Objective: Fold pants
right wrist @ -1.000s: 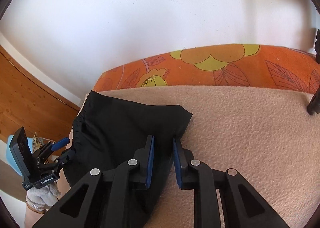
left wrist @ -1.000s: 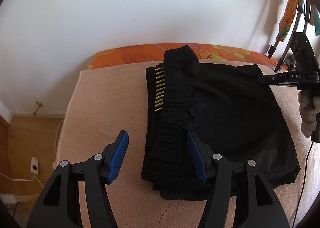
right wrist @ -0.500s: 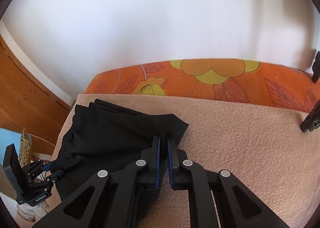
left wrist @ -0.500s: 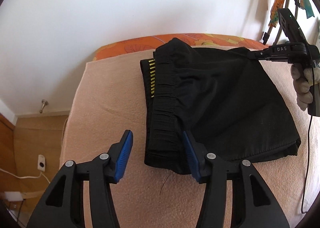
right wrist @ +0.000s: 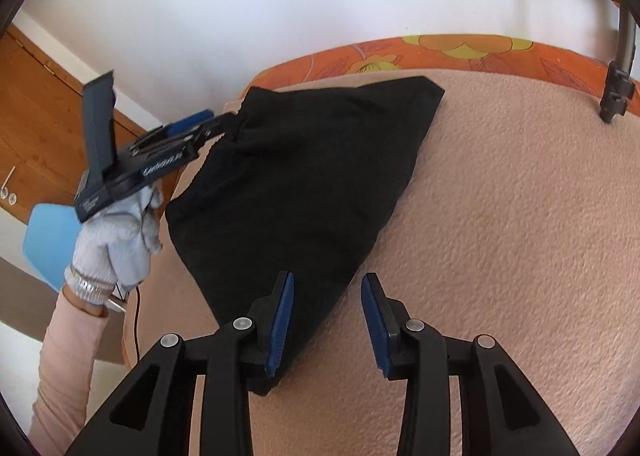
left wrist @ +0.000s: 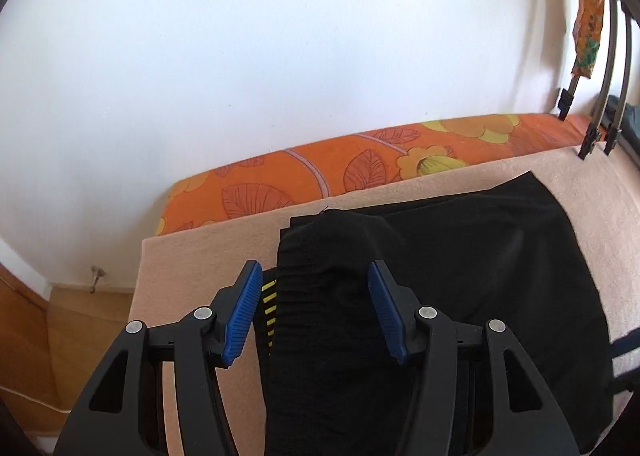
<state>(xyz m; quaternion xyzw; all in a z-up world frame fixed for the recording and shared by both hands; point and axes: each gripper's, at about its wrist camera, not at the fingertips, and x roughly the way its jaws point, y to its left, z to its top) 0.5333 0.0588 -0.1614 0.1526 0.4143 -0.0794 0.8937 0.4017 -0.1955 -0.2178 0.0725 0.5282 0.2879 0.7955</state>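
Two wrist fisheyes, both low over the bed and facing the white wall.

The left wrist view looks along the left gripper (left wrist: 316, 312), close above the black pants (left wrist: 460, 256). The right wrist view sits farther back behind the right gripper (right wrist: 326, 324). Both share the pants, the peach blanket (right wrist: 520, 215) and the orange floral edge (left wrist: 300, 183).
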